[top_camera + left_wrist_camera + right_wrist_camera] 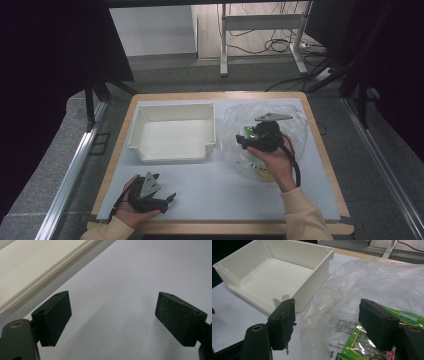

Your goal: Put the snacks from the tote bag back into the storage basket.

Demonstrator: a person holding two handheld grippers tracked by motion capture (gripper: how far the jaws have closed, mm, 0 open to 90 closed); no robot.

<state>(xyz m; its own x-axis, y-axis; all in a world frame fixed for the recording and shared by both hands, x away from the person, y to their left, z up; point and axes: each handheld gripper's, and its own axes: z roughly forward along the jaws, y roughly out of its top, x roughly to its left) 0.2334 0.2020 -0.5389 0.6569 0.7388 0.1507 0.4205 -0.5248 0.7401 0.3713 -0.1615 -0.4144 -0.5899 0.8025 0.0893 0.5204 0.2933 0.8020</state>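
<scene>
Table (210,197) with white top, wooden edge. White bin (172,132) on the left half, empty. Clear plastic bag (295,125) just right of it, holding green snack packets (359,345). Right gripper (327,325) hovers over the bag, jaws wide, nothing held. Left gripper (112,317) rests near the table's front edge, jaws wide, empty. Likely step: pulling a packet out; best to pinch the packet edge, not the loose film.
</scene>
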